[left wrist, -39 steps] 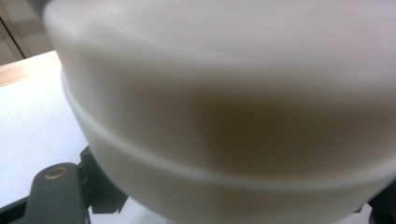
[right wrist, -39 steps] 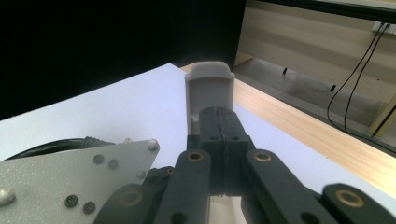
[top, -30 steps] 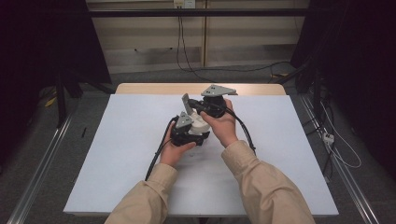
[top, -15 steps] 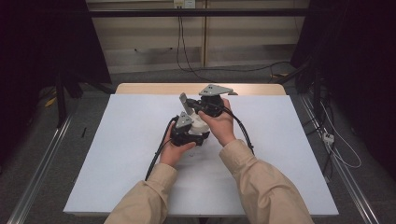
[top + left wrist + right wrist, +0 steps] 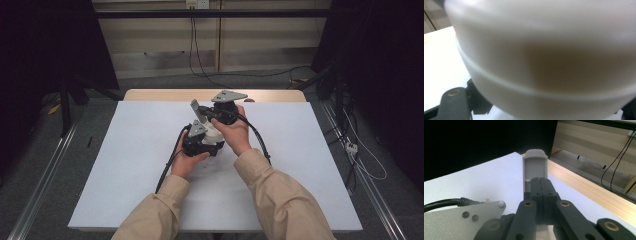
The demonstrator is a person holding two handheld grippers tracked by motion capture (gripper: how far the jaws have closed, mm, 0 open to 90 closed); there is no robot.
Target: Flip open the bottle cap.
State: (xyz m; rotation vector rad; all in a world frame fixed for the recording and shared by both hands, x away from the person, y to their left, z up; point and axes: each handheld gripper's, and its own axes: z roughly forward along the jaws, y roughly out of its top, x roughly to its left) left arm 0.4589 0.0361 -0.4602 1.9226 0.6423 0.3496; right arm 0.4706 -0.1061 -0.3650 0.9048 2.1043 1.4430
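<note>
The right gripper [image 5: 541, 185] pinches a flat, matte grey plastic tab [image 5: 534, 166] with a rounded top, its lower part hidden behind the black jaws. The left gripper [image 5: 202, 142] is clamped on a smooth white rounded container [image 5: 549, 62] above the white table [image 5: 125, 165]; up close it blurs, edges cut off. No writing is legible.

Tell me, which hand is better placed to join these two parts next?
Right, probably. The right hand-held gripper pinches the light grey plastic piece, raised just beyond the white container, so it can move freely. The left hand-held gripper seems to steady that container.
</note>
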